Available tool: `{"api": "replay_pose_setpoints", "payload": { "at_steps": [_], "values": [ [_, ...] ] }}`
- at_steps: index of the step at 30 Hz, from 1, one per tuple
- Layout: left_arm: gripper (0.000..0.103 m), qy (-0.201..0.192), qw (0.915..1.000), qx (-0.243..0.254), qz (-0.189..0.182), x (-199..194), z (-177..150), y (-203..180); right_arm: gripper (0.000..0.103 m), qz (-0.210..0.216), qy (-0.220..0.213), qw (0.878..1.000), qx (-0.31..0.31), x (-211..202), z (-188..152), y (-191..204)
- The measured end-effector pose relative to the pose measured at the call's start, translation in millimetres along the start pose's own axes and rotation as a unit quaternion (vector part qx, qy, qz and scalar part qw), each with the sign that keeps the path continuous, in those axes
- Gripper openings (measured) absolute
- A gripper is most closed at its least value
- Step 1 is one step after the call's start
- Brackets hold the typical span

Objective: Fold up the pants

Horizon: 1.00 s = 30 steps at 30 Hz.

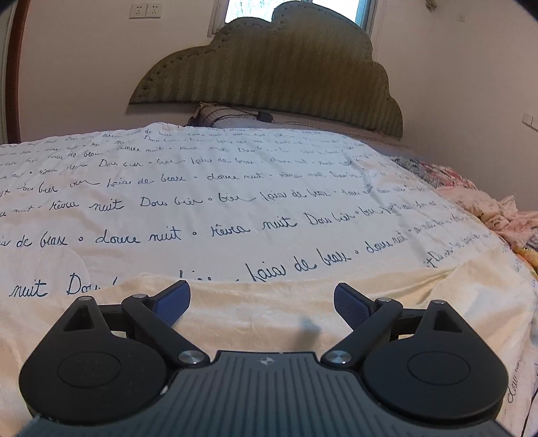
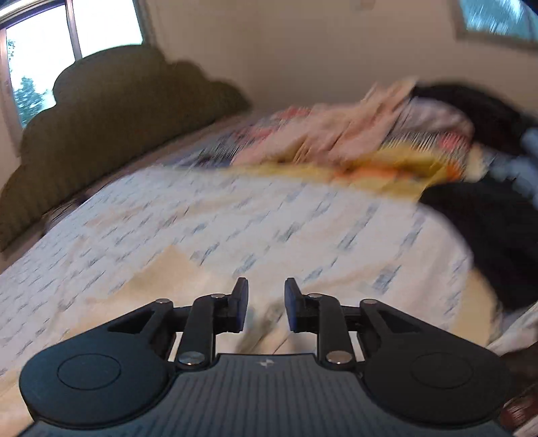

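Both grippers empty over the bed: left gripper [image 1: 262, 302] jaws wide apart, right gripper [image 2: 266, 304] jaws slightly apart, nothing between. Cream fabric [image 1: 269, 312] lies flat just below; whether it is the pants, cannot tell. Likely between garments, with a clothes heap [image 2: 386, 141] lying unfolded at the far side.

Olive cloud-shaped headboard [image 1: 265, 67] against pale wall [image 1: 84, 67], window [image 1: 296, 8] behind, twin sockets [image 1: 145, 10] upper left.

Two grippers [image 1: 262, 302] [image 2: 266, 304], one headboard [image 1: 269, 67], two wall sockets [image 1: 145, 10]

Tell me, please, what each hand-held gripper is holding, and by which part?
Nothing: the left hand-held gripper and the right hand-held gripper both stand open and empty above the bedspread.
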State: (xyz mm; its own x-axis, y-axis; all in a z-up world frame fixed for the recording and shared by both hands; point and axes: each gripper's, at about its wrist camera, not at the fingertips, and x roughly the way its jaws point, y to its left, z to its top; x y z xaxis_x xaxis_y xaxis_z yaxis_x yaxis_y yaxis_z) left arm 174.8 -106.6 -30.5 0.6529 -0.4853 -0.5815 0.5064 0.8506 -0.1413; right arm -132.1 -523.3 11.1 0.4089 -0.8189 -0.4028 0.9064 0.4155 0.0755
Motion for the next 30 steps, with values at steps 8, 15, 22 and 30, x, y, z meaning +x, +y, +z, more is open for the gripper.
{"api": "replay_pose_setpoints", "payload": {
  "at_steps": [8, 15, 22, 30],
  "values": [
    [0.093, 0.080, 0.9886, 0.127, 0.008, 15, -11, -39, 0.025, 0.366, 0.185, 0.844, -0.346, -4, -40, 188],
    [0.094, 0.056, 0.9845, 0.127, 0.108, 49, 5, -44, 0.025, 0.225, 0.124, 0.884, -0.390, 52, -65, 256],
    [0.095, 0.025, 0.9883, 0.100, 0.112, 7, 11, -17, 0.043, 0.509, 0.126, 0.776, -0.352, -10, -38, 225],
    [0.095, 0.046, 0.9926, 0.068, 0.089, -10, 8, 2, 0.030, 0.529, 0.170, 0.672, -0.489, -12, -72, 282]
  ]
}}
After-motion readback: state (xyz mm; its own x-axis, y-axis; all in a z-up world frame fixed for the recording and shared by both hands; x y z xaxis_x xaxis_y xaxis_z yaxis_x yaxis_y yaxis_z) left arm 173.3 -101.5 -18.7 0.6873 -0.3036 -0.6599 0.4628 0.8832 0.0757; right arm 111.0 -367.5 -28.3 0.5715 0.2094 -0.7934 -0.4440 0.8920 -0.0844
